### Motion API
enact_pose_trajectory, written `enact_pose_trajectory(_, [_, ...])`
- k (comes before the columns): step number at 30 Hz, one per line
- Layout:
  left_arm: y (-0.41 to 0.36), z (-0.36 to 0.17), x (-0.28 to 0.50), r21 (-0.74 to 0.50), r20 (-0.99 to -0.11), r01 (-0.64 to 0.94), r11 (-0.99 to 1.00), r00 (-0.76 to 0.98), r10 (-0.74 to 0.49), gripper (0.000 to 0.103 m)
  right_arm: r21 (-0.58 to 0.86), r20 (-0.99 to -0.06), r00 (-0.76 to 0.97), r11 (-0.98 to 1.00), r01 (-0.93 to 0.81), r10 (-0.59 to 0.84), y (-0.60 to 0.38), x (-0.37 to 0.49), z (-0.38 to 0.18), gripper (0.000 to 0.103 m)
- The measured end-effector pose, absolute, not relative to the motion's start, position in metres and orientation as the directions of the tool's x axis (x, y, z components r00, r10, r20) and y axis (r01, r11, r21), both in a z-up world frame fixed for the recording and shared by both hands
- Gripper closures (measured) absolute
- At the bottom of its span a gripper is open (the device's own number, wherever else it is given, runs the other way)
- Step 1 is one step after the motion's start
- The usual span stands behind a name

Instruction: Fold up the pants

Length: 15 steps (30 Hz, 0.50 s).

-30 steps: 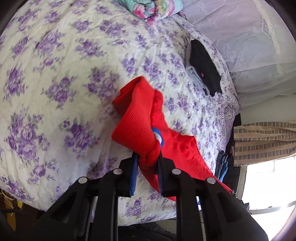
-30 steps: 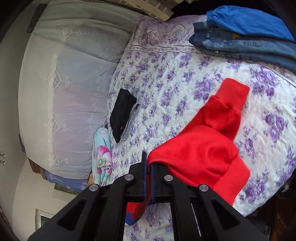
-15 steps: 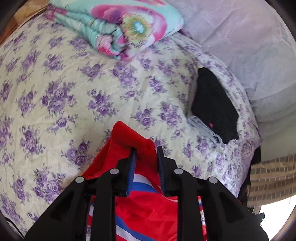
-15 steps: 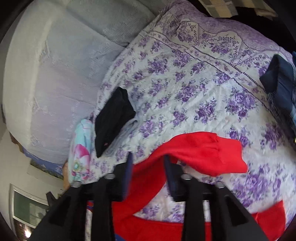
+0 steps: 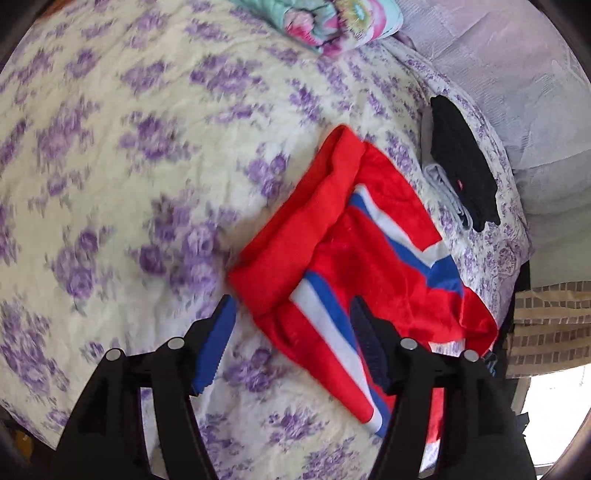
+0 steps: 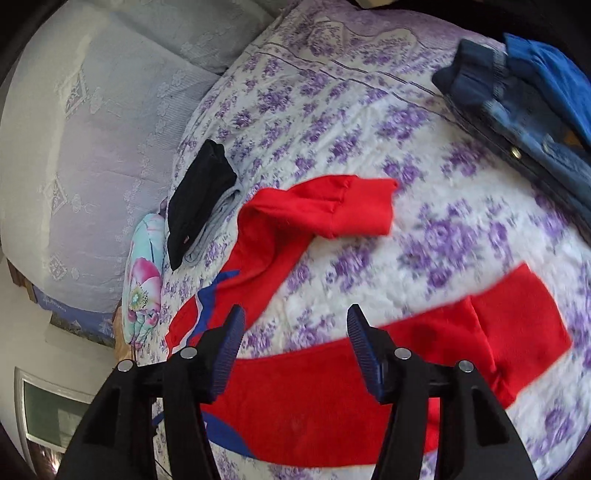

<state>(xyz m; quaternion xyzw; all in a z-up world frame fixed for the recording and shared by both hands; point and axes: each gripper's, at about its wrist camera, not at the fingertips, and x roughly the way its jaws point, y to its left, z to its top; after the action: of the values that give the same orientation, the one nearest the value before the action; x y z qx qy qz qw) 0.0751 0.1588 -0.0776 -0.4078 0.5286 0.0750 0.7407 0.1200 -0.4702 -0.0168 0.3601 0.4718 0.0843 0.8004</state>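
Note:
Red pants with white and blue side stripes lie loose on the purple-flowered bedspread. My left gripper hovers just over their near edge. Its jaws are opening, and the cloth lies under them with neither pad pressing on it. In the right wrist view the red pants spread into two legs, one cuff folded over at the far side, the other leg reaching right. My right gripper stands open above the bedspread between the legs, holding nothing.
A folded black garment on grey cloth sits near the bed's far edge, also the black garment. A rolled flowery blanket lies beyond. Stacked jeans and blue clothes sit at top right. A pale lace cover adjoins the bed.
Both grippers held the red pants bunched and lifted; both have opened and let go. The pants now lie spread on the bedspread, and both grippers have dropped closer to it.

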Motion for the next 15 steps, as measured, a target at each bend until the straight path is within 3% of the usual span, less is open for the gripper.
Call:
enact_pose_trajectory(7, [0.142,-0.126,0.086,-0.59,-0.807,-0.529,0.61,0.412,-0.423,0.043,0.657,-0.698,0.556,0.712,0.248,0.451,-0.463,0.059,-0.009,0.044])
enact_pose_trajectory(10, [0.138,-0.127,0.1,-0.593,-0.804,-0.534,0.602,0.437,-0.404,0.044,0.64,-0.72,0.547,0.715,0.282,0.428,-0.468,0.033,-0.013,0.044])
enact_pose_trajectory(11, [0.136,-0.124,0.102,-0.582,-0.811,-0.534,0.614,0.435,-0.391,0.05,0.639,-0.726,0.543,0.708,0.302,0.423,-0.472,0.024,-0.017,0.044])
enact_pose_trajectory(12, [0.134,-0.121,0.103,-0.578,-0.813,-0.527,0.623,0.439,-0.382,0.073,0.636,-0.733,0.539,0.699,0.327,0.415,-0.477,0.015,-0.022,0.044])
enact_pose_trajectory(13, [0.134,-0.119,0.103,-0.6,-0.797,-0.505,0.62,0.449,-0.405,0.08,0.636,-0.74,0.533,0.686,0.354,0.41,-0.481,0.006,-0.028,0.043])
enact_pose_trajectory(15, [0.139,-0.111,0.095,-0.616,-0.784,-0.502,0.607,0.471,-0.405,0.083,0.646,-0.743,0.52,0.653,0.395,0.421,-0.488,-0.009,-0.043,0.043])
